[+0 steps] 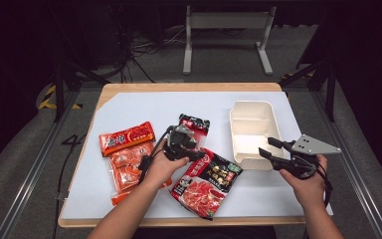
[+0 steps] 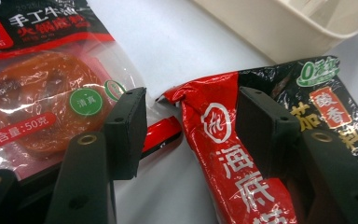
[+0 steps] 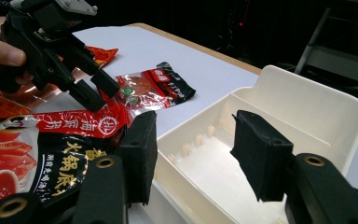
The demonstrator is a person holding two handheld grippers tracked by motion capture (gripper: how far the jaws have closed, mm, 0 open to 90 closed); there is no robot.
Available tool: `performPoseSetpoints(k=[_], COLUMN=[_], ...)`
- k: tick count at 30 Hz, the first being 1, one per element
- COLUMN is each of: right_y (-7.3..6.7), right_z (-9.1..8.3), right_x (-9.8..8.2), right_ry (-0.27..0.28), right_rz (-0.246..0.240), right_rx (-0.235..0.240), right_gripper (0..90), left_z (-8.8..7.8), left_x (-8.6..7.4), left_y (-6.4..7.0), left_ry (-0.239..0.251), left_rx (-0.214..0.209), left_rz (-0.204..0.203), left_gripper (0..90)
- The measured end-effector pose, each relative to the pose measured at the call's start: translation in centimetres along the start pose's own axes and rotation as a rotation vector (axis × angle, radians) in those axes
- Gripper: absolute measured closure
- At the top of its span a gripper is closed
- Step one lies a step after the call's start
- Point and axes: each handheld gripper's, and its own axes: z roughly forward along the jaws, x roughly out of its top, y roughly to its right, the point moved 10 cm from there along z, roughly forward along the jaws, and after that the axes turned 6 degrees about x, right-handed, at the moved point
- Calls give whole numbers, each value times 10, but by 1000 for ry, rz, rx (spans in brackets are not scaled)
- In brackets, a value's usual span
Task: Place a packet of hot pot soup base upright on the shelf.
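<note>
My left gripper (image 1: 196,149) hovers low over the top corner of a red and black hotpot soup packet (image 1: 206,181). In the left gripper view its jaws (image 2: 189,100) stand apart, with that crumpled red corner (image 2: 214,135) lying between them and against the right pad; it is open. A small clear sachet with a brown block (image 2: 42,93) lies just left of it. My right gripper (image 1: 264,148) is open at the near left corner of a white divided tray (image 1: 256,103). One jaw is outside the tray wall (image 3: 317,88) and the other is over its inside (image 3: 193,135).
Two orange snack packets (image 1: 127,138) (image 1: 127,172) lie at the left of the white mat. The small sachet (image 1: 195,124) sits behind the left gripper. The left gripper (image 3: 100,91) appears in the right gripper view, close to the tray's left side.
</note>
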Motion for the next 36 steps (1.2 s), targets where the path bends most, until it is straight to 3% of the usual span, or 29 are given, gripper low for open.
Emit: performPoseSetpoints(k=[2, 13, 22, 25, 30, 36], right_y=[-1, 0, -5, -8, -11, -13], right_z=[1, 3, 2, 3, 8, 7], right_x=[0, -1, 0, 0, -3, -1], right_ry=[-3, -6, 3, 7, -24, -21], right_rz=[1, 1, 7, 21, 4, -6], right_rx=[3, 1, 38, 71, 71, 65], right_gripper=[495, 492, 575, 546, 518, 510], left_z=[4, 16, 22, 23, 23, 21], left_x=[0, -2, -4, -5, -8, -8], left_y=[1, 2, 3, 5, 7, 8], left_ry=[-23, -70, -104, -111, -121, -117], left_rx=[-26, -52, -31, -46, -98, -111], left_rz=[-8, 10, 21, 1, -51, -76], left_gripper=[455, 463, 596, 624, 721, 809])
